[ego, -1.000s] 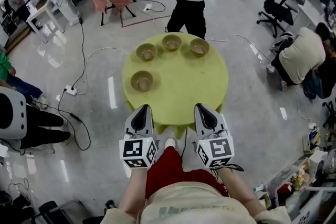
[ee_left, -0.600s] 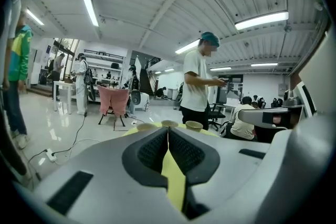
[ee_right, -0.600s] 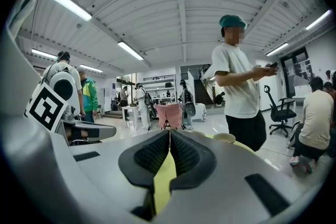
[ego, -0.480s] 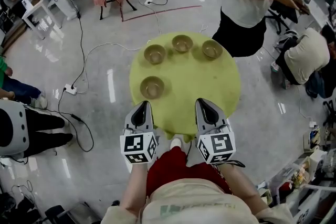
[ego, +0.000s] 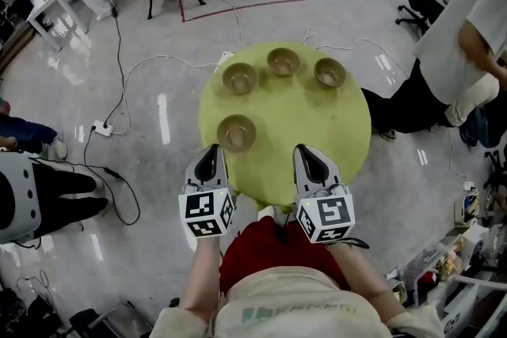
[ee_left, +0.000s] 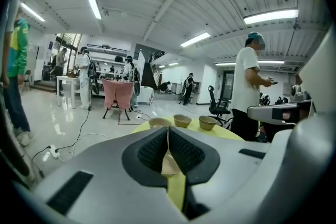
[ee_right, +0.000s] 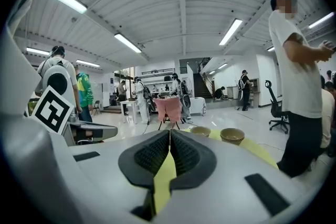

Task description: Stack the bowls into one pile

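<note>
Bowls (ego: 236, 131): four, unstacked, on one table (ego: 305, 119); left hand-held gripper (ego: 211, 149) closed, empty; right hand-held gripper (ego: 305, 149) same.

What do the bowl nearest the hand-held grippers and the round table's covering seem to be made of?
Nearest bowl: even tan-brown with a dull sheen, so probably glazed ceramic or melamine; the look leaves it open. Table covering: matte yellow-green fabric, apparently cloth, since its edge drapes unevenly over the rim.

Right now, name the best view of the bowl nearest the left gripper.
Head view: the nearest bowl sits whole, seen from above. Left gripper view: only a sliver behind its shut jaws. Right gripper view: not visible.
</note>
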The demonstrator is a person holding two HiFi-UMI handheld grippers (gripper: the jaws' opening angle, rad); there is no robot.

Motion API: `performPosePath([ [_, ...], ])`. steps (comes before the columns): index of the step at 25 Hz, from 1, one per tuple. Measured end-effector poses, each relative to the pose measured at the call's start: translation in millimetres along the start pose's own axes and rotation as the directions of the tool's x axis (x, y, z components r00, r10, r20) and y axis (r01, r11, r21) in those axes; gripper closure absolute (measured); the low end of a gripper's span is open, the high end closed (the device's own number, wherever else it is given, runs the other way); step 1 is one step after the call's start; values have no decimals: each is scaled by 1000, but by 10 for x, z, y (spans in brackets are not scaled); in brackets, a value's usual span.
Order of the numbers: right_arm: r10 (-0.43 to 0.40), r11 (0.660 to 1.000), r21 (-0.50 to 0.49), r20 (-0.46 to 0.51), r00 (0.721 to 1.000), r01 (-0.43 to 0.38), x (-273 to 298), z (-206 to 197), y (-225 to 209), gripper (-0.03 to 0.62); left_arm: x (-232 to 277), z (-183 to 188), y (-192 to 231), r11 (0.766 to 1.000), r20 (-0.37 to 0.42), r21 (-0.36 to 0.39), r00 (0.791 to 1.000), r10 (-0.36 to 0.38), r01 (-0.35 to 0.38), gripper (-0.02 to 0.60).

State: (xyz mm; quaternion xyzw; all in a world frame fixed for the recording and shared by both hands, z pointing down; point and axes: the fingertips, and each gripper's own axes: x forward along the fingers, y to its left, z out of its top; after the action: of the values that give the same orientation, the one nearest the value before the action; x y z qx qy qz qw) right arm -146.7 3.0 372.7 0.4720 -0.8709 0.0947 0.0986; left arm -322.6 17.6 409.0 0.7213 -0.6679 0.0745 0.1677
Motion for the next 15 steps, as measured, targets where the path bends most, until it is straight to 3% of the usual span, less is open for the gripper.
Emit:
performPosePath([
  [15,29,1000,9,-64,998,-29,609,-187,-111,557,523,-369,275,997,-136,-56,990,43,-51,557],
])
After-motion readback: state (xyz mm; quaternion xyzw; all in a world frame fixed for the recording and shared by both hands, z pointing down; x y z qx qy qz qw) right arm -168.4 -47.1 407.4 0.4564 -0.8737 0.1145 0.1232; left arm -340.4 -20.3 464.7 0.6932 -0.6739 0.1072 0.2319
